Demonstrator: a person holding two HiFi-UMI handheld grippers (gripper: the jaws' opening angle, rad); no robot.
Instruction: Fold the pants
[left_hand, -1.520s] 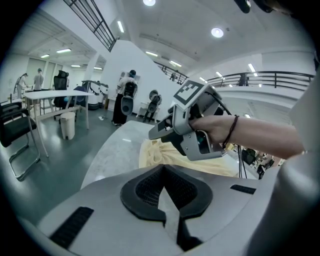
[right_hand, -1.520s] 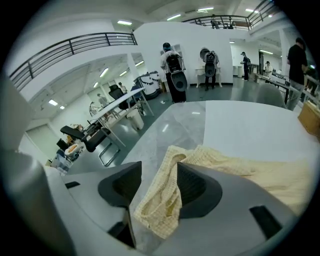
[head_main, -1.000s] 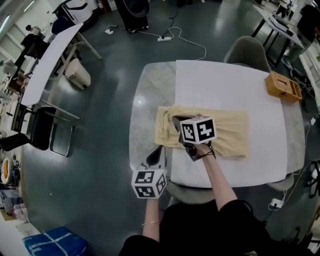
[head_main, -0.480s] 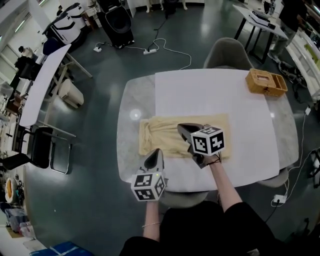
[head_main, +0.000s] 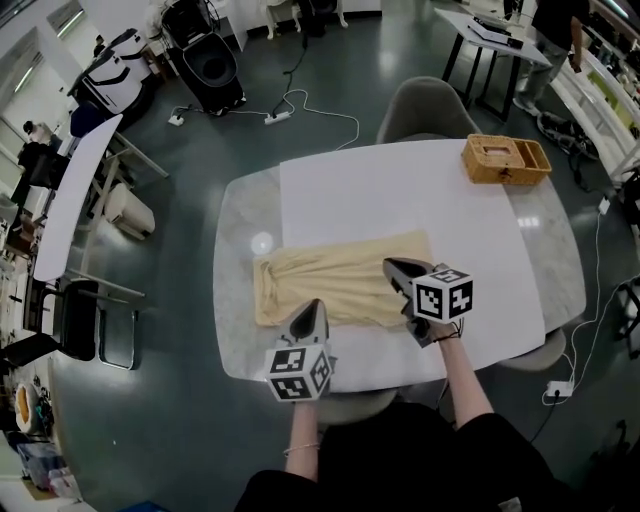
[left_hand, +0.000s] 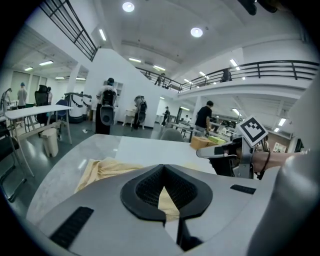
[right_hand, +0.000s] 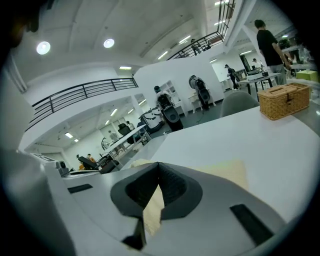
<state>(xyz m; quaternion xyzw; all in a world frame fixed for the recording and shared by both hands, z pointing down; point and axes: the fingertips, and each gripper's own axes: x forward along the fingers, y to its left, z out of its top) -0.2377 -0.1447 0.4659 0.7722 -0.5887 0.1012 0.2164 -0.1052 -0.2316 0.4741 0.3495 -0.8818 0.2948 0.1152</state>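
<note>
While on white bench (head_main: 420, 200), pale yellow fabric pants (head_main: 330, 280): spread out
Left gripper (head_main: 308, 305): fingers pinch their near edge
Right gripper (head_main: 392, 266): fingers pinch their right end

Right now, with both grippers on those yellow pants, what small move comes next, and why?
Probably lift the held cloth and carry it toward the far edge. The left gripper and right gripper are each shut on the pants, one toward each end, and the cloth lies spread out, ready for a lengthwise fold.
</note>
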